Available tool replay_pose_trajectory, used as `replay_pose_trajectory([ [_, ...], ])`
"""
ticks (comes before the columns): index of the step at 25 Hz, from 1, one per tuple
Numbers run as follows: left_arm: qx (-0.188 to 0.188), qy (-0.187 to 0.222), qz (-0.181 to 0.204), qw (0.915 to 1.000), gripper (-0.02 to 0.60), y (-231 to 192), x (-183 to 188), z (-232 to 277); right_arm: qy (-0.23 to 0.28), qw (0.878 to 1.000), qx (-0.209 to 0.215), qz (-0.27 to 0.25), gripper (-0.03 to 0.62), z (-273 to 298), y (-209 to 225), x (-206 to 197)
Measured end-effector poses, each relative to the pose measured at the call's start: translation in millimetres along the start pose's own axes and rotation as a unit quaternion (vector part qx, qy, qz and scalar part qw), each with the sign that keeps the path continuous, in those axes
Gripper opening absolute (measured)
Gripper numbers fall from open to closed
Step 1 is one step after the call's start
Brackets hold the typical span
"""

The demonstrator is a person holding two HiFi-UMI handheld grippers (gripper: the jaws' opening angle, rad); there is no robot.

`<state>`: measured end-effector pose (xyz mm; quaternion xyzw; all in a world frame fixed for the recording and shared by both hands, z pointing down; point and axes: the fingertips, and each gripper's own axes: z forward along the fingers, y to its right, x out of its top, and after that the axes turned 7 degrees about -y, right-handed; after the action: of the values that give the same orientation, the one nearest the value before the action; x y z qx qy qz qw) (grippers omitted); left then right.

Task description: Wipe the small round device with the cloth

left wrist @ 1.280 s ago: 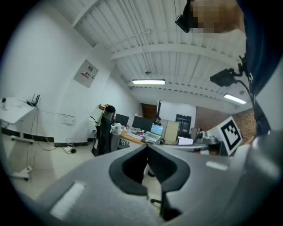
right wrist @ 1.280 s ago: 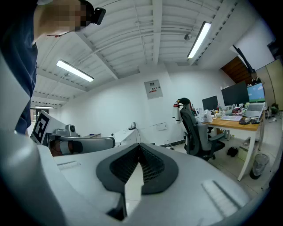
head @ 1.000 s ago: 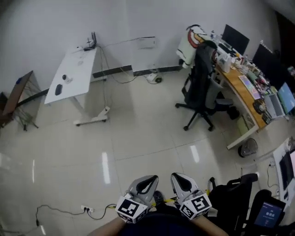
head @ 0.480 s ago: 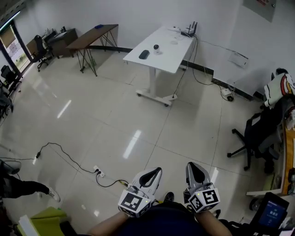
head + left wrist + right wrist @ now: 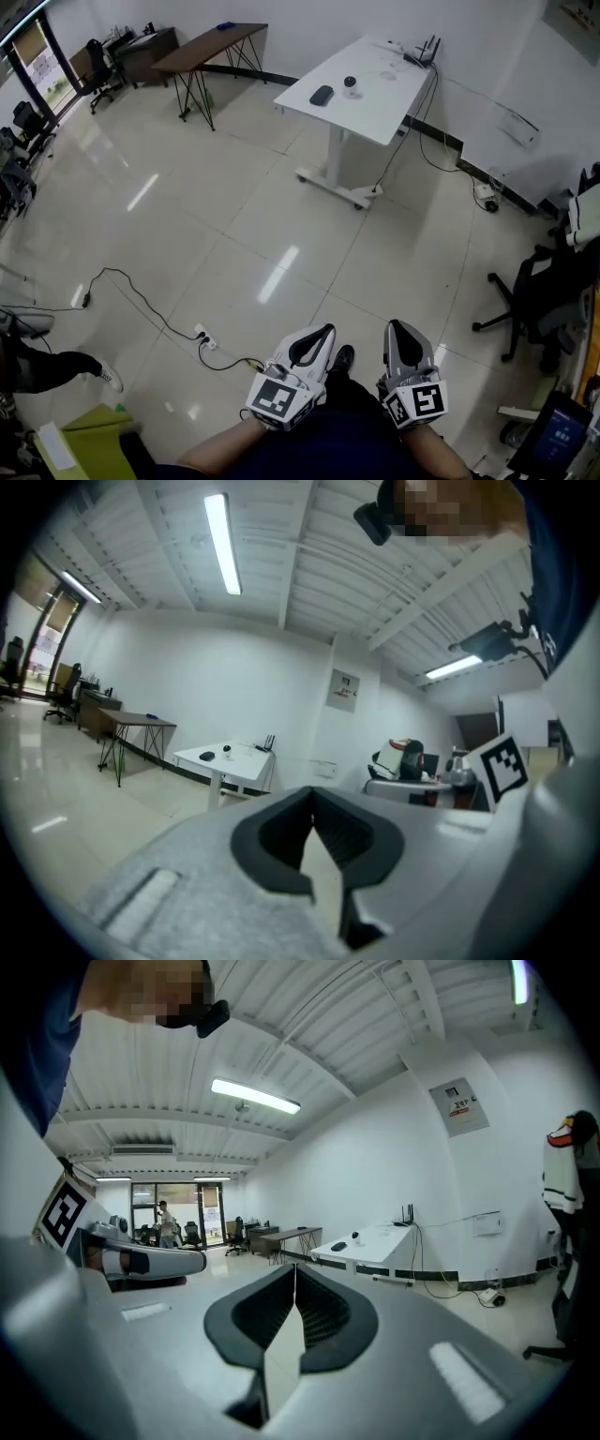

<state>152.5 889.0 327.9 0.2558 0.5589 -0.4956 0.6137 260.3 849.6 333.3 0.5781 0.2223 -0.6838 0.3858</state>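
The left gripper [image 5: 310,341] and right gripper [image 5: 405,345], bottom centre, are clenched on nothing. The round device [image 5: 351,83] stands well apart on the white table [image 5: 398,105], upper centre, with a dark thing [image 5: 322,95] just beside it, perhaps the cloth. This looks like the approach step. The next move is to reach the table and open the jaws.

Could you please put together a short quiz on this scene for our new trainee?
1. True or false: the left gripper holds something between its jaws.
2. Where does the small round device stand? A) on the white table B) on the brown table C) on the floor
3. Fill in: the right gripper has its jaws ___.
Key: 1 false, it is shut and empty; 2 A; 3 shut.
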Motion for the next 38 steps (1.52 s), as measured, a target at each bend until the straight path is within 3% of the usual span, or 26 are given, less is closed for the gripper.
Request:
replay_pose_trajectory([
  [8,0.019,0.007,0.021,0.9996,0.009,-6,51,80,0.021,0.999,0.023,0.012,0.014,52,71,36],
  [15,0.023,0.007,0.02,0.9995,0.015,-35,70,123,0.013,0.999,0.023,0.018,0.012,95,93,47],
  [31,-0.012,0.02,0.008,0.9997,0.015,-200,132,203,0.008,0.999,-0.033,0.001,0.012,269,100,104],
  [38,-0.013,0.016,-0.001,0.9998,0.02,-241,152,246,-0.002,0.999,-0.042,0.003,0.012,325,124,120],
])
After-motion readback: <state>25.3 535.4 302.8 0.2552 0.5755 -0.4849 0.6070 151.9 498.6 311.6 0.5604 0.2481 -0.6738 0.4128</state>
